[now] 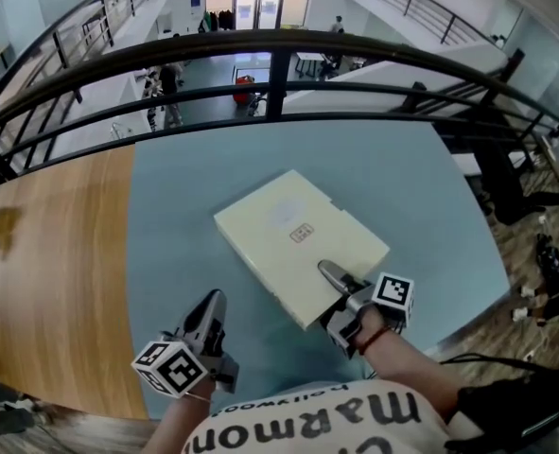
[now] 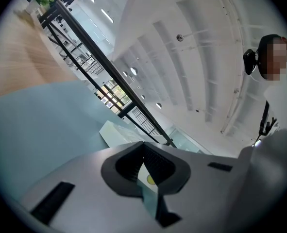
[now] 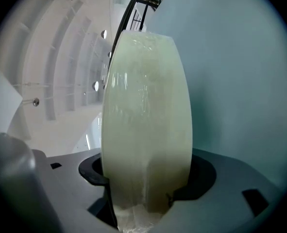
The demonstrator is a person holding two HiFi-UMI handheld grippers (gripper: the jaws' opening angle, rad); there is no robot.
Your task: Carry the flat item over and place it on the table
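While the right tool [image 1: 329, 277] pinches the flat box [image 1: 293, 227], covering its corner, the left tool [image 1: 212, 303] is closed.

A white shirt [image 1: 293, 430] at the bottom edge carries large dark upside-down letters, seemingly "Marmon", with smaller ones like "Hollywood". The small label [image 1: 302, 234] on the flat cream plastic-wrapped box [image 1: 270, 218] is unreadable.

1. The place is an upper gallery in a large public or office building, edged by a curved black metal railing [image 1: 279, 41].
2. Below the railing lies a grey lower hall floor [image 1: 213, 76] with standing people [image 1: 168, 88] and glass entrance doors [image 1: 257, 3].
3. A pale blue-grey tabletop [image 1: 430, 216] stands against the railing.
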